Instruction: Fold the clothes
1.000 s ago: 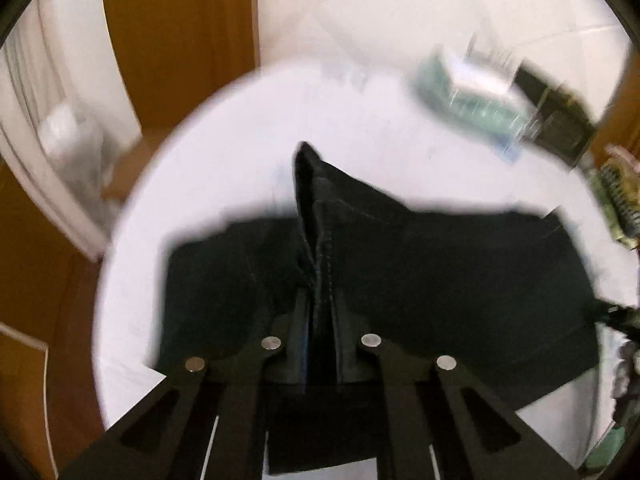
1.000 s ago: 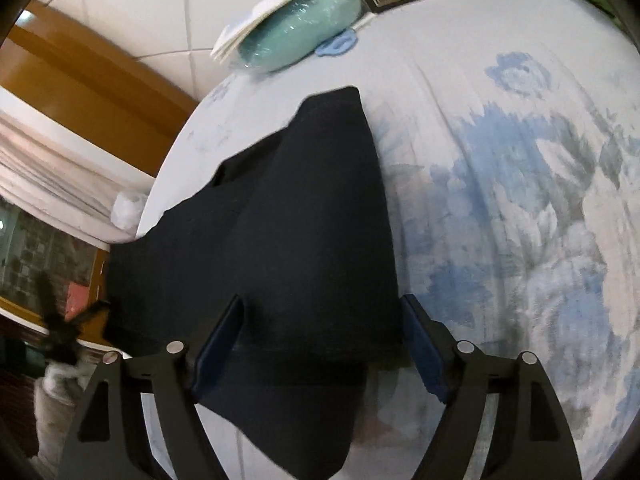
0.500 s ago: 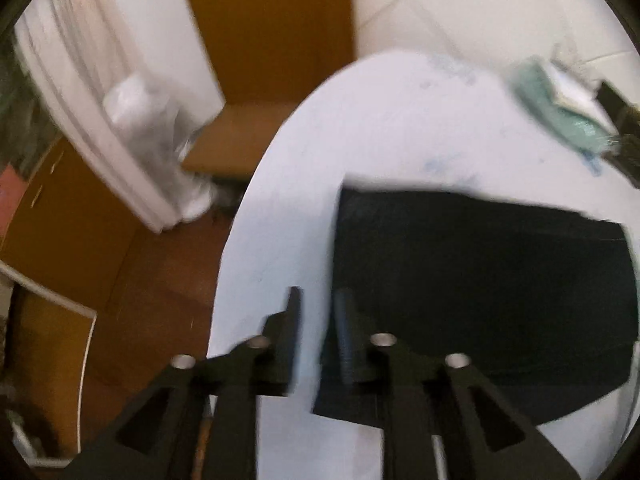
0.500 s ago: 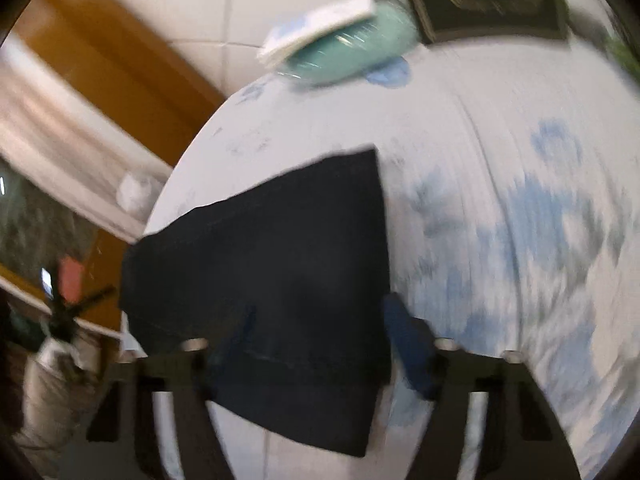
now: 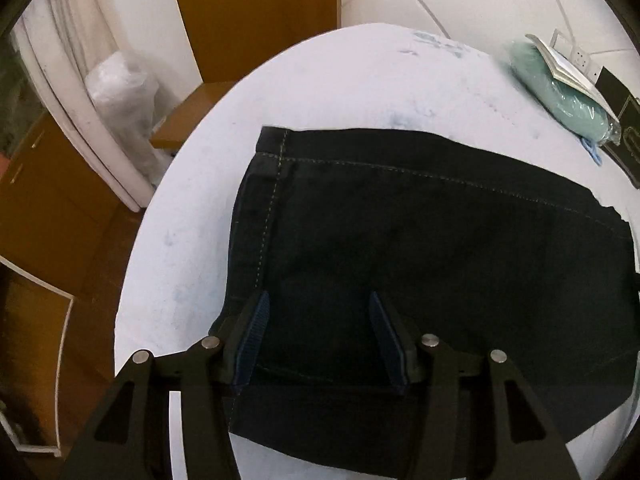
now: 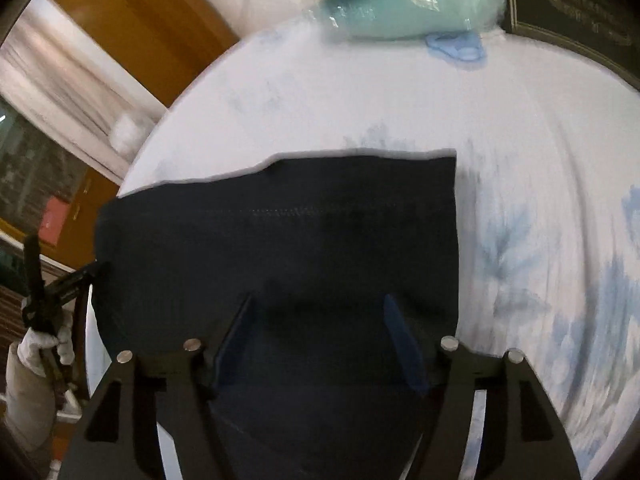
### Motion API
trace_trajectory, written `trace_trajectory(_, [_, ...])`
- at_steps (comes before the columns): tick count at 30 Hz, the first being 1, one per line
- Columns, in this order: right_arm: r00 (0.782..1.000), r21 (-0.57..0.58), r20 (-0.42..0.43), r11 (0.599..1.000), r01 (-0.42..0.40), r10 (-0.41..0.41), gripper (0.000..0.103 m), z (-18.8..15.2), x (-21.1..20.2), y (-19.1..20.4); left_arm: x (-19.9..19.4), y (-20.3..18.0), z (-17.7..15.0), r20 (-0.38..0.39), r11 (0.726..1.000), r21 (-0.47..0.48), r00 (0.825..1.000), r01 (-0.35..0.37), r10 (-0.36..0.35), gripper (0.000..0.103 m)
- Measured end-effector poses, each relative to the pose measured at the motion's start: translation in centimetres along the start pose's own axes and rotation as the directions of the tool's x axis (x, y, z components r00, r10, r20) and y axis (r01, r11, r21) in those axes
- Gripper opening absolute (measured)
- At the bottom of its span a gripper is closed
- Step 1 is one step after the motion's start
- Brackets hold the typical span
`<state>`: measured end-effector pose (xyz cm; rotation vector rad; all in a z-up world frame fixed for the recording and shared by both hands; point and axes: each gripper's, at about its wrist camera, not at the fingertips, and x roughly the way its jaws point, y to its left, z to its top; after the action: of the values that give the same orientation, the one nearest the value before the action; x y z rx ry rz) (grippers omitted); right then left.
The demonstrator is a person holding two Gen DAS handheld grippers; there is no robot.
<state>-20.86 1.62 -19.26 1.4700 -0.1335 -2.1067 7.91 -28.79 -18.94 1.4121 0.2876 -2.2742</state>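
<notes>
Since folded flat on the flowery table [image 5: 192, 208], dark jeans [image 5: 420, 248] likely thick, floppy, a bit heavy. Best grabbed at a stitched edge. Left gripper [image 5: 318, 340] and right gripper [image 6: 320, 340]: jaws opening, pinching nothing.

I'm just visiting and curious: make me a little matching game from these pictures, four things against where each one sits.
Things:
1. dark denim garment
2. teal plastic-wrapped bundle
3. white booklet
4. black framed plaque

Places:
A. on top of the teal bundle
B. flat on the floral sheet, under both grippers
C. far edge of the bed, by the tiled wall
D. right of the teal bundle

Pairs: 1-B, 2-C, 3-A, 4-D
</notes>
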Motion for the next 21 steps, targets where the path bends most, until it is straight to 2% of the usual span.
trace_trajectory(1, [1.0, -0.014, 0.002, 1.0, -0.001, 0.001, 0.076, 0.0, 0.1, 0.3, 0.0, -0.3, 0.0, 0.011, 1.0, 0.005, 1.0, -0.02, 0.02, 0.055])
trace_trajectory(3, [1.0, -0.036, 0.002, 0.999, -0.02, 0.02, 0.103, -0.1, 0.3, 0.8, 0.2, -0.8, -0.3, 0.046, 0.998, -0.034, 0.997, -0.053, 0.055, 0.059])
trace_trajectory(7, [0.999, -0.099, -0.016, 0.994, 0.046, -0.048, 0.103, 0.0, 1.1, 2.2, 0.7, 0.1, -0.3, 0.074, 0.984, -0.178, 0.997, -0.002, 0.015, 0.063])
trace_trajectory(8, [0.998, -0.127, -0.033, 0.99, 0.057, -0.062, 0.103, 0.1, 1.2, 2.4, 0.7, 0.1, -0.3, 0.069, 0.98, -0.196, 0.997, -0.014, 0.028, 0.063])
trace_trajectory(11, [0.994, -0.221, -0.098, 0.975, 0.022, -0.044, 0.103, 0.3, 1.3, 2.2, 0.3, -1.1, -0.3, 0.031, 0.97, -0.227, 0.995, -0.086, 0.096, 0.063])
trace_trajectory(13, [0.992, -0.278, -0.127, 0.959, -0.058, 0.023, 0.103, 0.1, 0.8, 1.5, -0.8, -2.9, -0.9, 0.034, 0.959, -0.269, 0.994, -0.087, 0.1, 0.062])
trace_trajectory(15, [0.986, -0.351, -0.16, 0.93, -0.106, 0.051, 0.091, -0.1, 0.1, 1.0, -2.7, -5.3, -2.3, 0.06, 0.948, -0.308, 0.993, -0.078, 0.101, 0.064])
trace_trajectory(16, [0.981, -0.393, -0.179, 0.91, -0.136, 0.07, 0.08, 0.1, -0.8, 0.2, -3.8, -7.3, -3.5, 0.063, 0.935, -0.347, 0.993, -0.075, 0.103, 0.064])
trace_trajectory(18, [0.977, -0.469, -0.176, 0.862, -0.19, 0.119, 0.079, 0.7, -2.6, -1.1, -6.2, -11.4, -6.0, 0.067, 0.903, -0.423, 0.992, -0.07, 0.108, 0.068])
trace_trajectory(20, [0.98, -0.603, -0.138, 0.773, -0.198, 0.143, 0.079, 1.4, -4.9, -2.5, -8.4, -15.4, -8.7, 0.074, 0.868, -0.494, 0.991, -0.061, 0.111, 0.078])
trace_trajectory(21, [0.981, -0.664, -0.125, 0.722, -0.195, 0.15, 0.079, 1.8, -5.9, -3.2, -8.9, -17.4, -9.6, 0.068, 0.855, -0.514, 0.991, -0.064, 0.114, 0.078])
